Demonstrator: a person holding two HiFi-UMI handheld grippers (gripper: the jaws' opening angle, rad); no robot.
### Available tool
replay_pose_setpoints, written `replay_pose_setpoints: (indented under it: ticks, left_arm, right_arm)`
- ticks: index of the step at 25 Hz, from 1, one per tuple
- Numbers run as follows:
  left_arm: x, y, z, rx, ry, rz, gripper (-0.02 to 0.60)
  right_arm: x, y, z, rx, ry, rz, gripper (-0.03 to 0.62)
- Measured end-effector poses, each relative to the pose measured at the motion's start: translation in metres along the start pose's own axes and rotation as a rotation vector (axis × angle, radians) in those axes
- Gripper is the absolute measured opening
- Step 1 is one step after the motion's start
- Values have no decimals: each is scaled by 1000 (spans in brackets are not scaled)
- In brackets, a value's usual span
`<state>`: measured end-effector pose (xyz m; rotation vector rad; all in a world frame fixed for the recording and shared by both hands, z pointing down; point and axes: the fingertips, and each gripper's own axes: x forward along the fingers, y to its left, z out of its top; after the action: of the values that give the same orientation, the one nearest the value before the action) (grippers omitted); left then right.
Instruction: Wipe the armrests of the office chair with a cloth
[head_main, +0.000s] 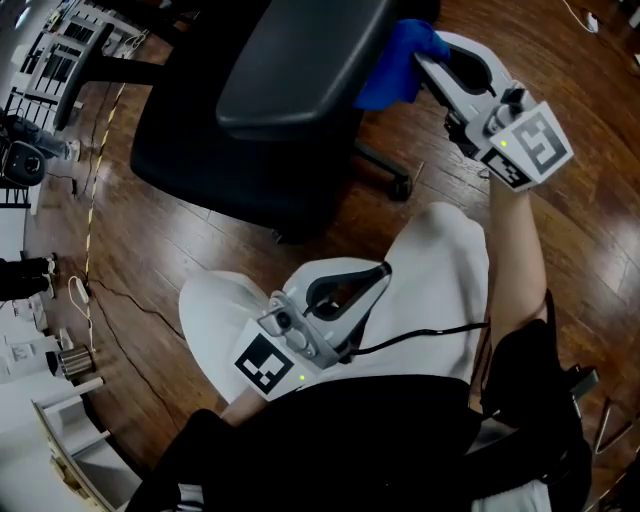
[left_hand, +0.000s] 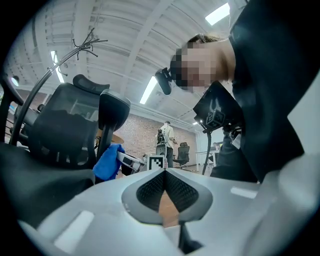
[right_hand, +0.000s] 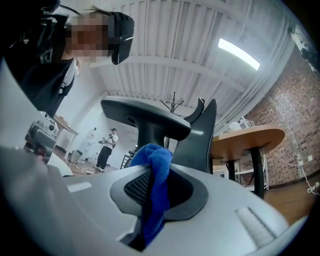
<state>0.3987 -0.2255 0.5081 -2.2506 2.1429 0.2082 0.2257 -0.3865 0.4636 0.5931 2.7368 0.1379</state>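
Between the jaws of the right gripper (head_main: 425, 52), a blue cloth (head_main: 393, 68) is pinched tight, bunched over the tips and trailing back between the pads. Just ahead of those tips sits the black armrest (head_main: 300, 60) of the office chair (head_main: 215, 170), with the cloth at its edge; touching or not, I can't tell. Back from it, the left gripper (head_main: 384, 271) lies on the person's lap (head_main: 440, 260), jaws pressed together on nothing.

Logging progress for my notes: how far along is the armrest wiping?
Done: the right gripper has the blue microfibre cloth clamped. In hand: cloth held beside the black padded armrest; contact unclear. Left: the wiping itself; the left gripper lies shut and empty on the lap.
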Motion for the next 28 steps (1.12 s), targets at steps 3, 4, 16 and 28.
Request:
replay_pose_setpoints:
  ticks: [3, 4, 16, 28]
  left_arm:
    - [-2, 3, 0, 2, 3, 10, 5]
    - [-3, 4, -1, -3, 6, 15, 5]
    - [-7, 5, -3, -13, 5, 15, 5]
    - [-10, -2, -2, 1, 23, -3, 5]
  right_arm:
    - [-5, 4, -32, 9, 77, -1, 48]
    - [-6, 7, -46, 14, 100, 0, 48]
    - [-62, -21, -188, -21, 611, -228, 48]
    - [44, -14, 53, -123, 19, 28, 46]
